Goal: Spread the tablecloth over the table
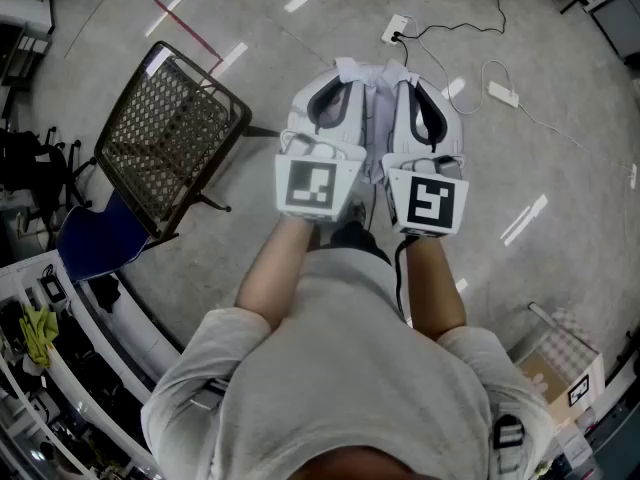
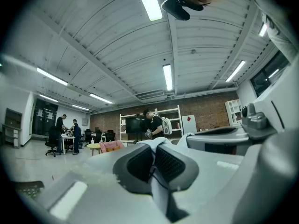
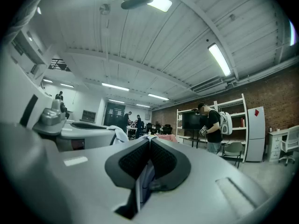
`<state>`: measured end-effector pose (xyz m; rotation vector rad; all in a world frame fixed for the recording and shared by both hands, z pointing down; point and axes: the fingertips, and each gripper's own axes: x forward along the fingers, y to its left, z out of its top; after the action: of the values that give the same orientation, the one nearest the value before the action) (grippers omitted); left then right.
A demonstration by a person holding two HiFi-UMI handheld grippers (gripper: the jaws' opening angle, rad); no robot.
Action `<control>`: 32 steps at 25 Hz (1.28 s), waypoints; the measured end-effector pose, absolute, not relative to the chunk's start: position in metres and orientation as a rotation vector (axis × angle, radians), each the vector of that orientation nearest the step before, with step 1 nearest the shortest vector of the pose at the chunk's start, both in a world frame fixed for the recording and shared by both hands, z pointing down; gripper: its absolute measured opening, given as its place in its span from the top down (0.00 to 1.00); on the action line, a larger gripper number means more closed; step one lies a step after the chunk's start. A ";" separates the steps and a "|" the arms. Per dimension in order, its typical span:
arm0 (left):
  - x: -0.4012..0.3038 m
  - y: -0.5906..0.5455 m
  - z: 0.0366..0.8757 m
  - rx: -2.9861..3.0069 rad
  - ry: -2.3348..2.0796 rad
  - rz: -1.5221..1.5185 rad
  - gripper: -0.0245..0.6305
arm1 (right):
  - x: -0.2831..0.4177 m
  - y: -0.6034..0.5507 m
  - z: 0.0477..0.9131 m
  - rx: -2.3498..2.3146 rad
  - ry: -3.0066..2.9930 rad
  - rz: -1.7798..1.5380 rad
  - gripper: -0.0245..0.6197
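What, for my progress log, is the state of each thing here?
left gripper: shut on the tablecloth
right gripper: shut on the tablecloth
tablecloth: bunched, held by both grippers, not yet spread
chair: unoccupied

Long ceiling lights [image 2: 167, 77] above the left tool [image 2: 154, 148] are shining bright and even, burning out to white in both tool views. Around the right tool [image 1: 418, 86] in the head view, the polished floor [image 1: 580, 268] is throwing back pale streaks of glare. Both tool views are bending and darkening at the edges. The tablecloth [image 2: 161, 190] pinched in the left tool is blurring near the lens.
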<state>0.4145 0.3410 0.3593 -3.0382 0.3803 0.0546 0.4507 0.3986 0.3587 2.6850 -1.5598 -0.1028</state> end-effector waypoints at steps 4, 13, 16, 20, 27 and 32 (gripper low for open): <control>0.413 0.339 0.365 -3.045 0.391 0.037 0.92 | 0.453 0.400 0.365 2.701 -1.539 -0.068 0.95; 0.416 0.328 0.374 -3.041 0.442 -0.016 0.92 | 0.458 0.389 0.375 2.680 -1.605 -0.040 0.95; 0.409 0.318 0.377 -3.049 0.476 -0.019 0.92 | 0.452 0.377 0.377 2.652 -1.631 -0.038 0.95; 0.393 0.299 0.383 -3.074 0.522 -0.031 0.92 | 0.436 0.355 0.381 2.620 -1.658 -0.025 0.95; 0.377 0.261 0.407 -3.089 0.496 -0.106 0.92 | 0.420 0.322 0.401 2.615 -1.639 0.056 0.95; 0.374 0.233 0.420 -3.085 0.467 -0.144 0.92 | 0.414 0.292 0.415 2.604 -1.615 0.098 0.95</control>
<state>0.3738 0.2327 0.4204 -3.0853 0.4673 -0.1438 0.4135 0.2924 0.4145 2.6045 -1.6147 0.0978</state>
